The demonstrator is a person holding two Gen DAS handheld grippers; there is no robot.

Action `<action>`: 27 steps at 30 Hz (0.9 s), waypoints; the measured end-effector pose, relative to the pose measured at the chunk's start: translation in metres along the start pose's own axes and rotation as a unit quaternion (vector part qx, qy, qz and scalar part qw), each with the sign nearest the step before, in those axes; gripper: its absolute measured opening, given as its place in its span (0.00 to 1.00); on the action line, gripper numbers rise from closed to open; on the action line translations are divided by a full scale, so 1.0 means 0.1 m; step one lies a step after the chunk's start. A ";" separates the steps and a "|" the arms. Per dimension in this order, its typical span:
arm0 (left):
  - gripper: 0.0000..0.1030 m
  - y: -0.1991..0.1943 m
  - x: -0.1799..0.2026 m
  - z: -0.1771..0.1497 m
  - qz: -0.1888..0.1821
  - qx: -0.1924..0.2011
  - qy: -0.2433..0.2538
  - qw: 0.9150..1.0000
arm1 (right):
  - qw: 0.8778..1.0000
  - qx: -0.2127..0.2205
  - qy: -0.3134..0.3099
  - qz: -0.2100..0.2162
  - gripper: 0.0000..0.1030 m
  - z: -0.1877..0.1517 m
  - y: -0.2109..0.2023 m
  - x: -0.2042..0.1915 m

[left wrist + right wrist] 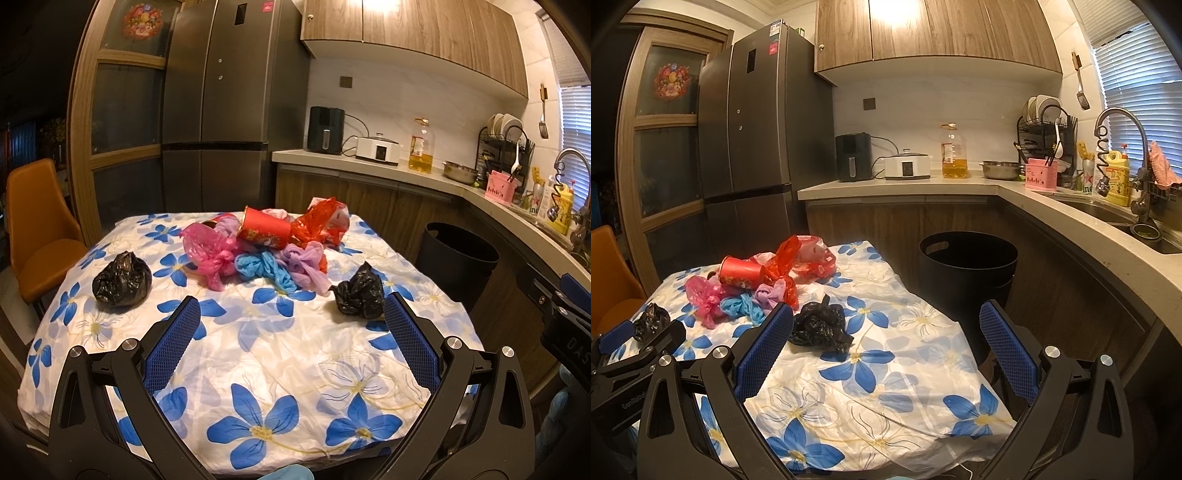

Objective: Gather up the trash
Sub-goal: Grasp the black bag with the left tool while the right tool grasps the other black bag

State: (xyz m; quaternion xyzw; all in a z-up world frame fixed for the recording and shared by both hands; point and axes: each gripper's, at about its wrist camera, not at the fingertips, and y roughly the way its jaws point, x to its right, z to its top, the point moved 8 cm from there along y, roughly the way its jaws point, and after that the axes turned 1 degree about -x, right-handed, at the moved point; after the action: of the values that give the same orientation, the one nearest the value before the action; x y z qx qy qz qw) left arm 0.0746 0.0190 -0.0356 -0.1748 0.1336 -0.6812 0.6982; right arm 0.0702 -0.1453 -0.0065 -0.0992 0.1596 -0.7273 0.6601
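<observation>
Both grippers, left gripper [291,315] and right gripper [886,325], fingers wide, empty. I judge collecting not started. Next: grab crumpled black plastic bag [820,328] nearest round black bin [967,258].

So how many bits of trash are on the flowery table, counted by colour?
Black bags: 2, one on the left and one on the right
Pink bag: 1
Blue bag: 1
Purple bag: 1
Red bag: 1
Red paper cup: 1
Total: 7 that I can see; the pile may hide more.
</observation>
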 end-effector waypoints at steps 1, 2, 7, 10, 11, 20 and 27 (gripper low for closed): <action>0.95 0.01 -0.02 -0.01 0.002 0.000 -0.002 1.000 | 1.000 0.000 0.000 0.002 0.95 -0.01 0.01 -0.01; 0.94 0.02 -0.05 -0.01 0.002 0.001 -0.004 1.000 | 1.000 0.000 0.000 0.009 0.95 -0.02 0.04 -0.02; 0.94 0.10 -0.27 -0.09 0.023 0.007 -0.023 0.999 | 0.999 -0.004 0.007 0.039 0.95 -0.07 0.20 -0.10; 0.94 0.16 -0.45 -0.13 0.044 0.010 -0.037 0.998 | 0.998 -0.012 0.008 0.054 0.95 -0.11 0.35 -0.16; 0.94 0.17 -0.50 -0.14 0.049 0.011 -0.040 0.998 | 0.998 -0.010 0.008 0.058 0.95 -0.13 0.40 -0.18; 0.92 0.44 -1.24 -0.22 0.146 0.024 -0.073 0.986 | 0.996 -0.030 0.005 0.085 0.90 -0.30 0.92 -0.37; 0.89 0.63 -1.86 -0.13 0.208 0.036 -0.097 0.973 | 0.995 -0.038 -0.004 0.093 0.90 -0.36 1.18 -0.53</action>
State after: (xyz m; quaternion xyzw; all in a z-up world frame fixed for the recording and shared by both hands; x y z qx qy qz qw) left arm 0.1198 0.2044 -0.0835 -0.1835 0.0741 -0.5054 0.8399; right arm 0.1725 -0.0985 -0.0797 -0.1119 0.1930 -0.6560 0.7211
